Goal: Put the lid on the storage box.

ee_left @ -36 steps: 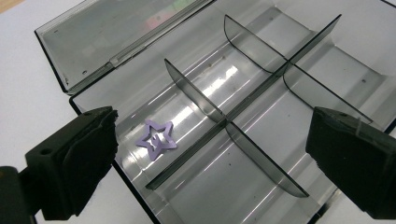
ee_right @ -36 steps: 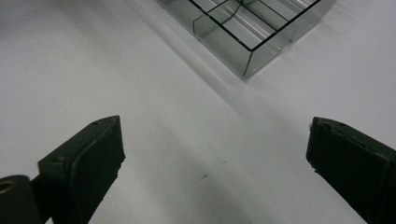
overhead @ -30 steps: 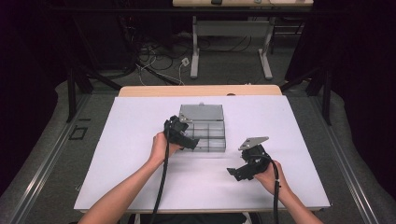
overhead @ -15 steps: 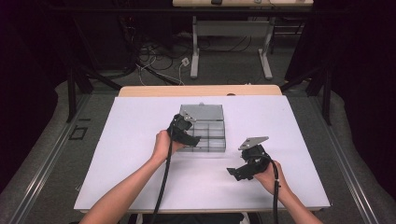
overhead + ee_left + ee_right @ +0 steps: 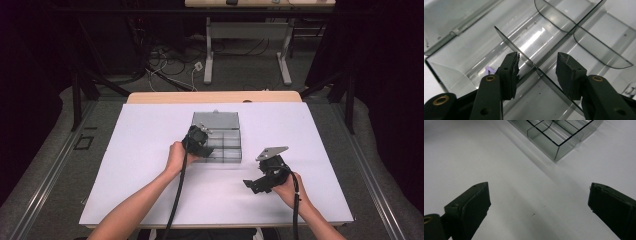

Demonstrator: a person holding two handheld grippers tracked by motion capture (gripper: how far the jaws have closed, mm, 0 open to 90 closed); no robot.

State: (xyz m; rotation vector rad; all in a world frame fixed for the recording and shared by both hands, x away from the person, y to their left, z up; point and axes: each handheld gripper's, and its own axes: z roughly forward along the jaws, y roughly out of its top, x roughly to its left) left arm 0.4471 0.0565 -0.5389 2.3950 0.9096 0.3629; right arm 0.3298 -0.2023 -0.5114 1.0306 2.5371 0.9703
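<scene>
The box [image 5: 217, 137] (clear, lid open) sits mid-desk [image 5: 150, 150]. The left hand-held gripper [image 5: 537, 71] reaches into it, jaws just closing astride a divider [image 5: 524, 56], pads not yet touching. The right hand-held gripper [image 5: 539, 202] hovers wide open over bare desk nearby.

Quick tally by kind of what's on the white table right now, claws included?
Clear compartment box: 1
Handheld claws: 2, the left claw over the box, the right claw over the white table
Small purple bit inside the box: 1
Total: 4
</scene>
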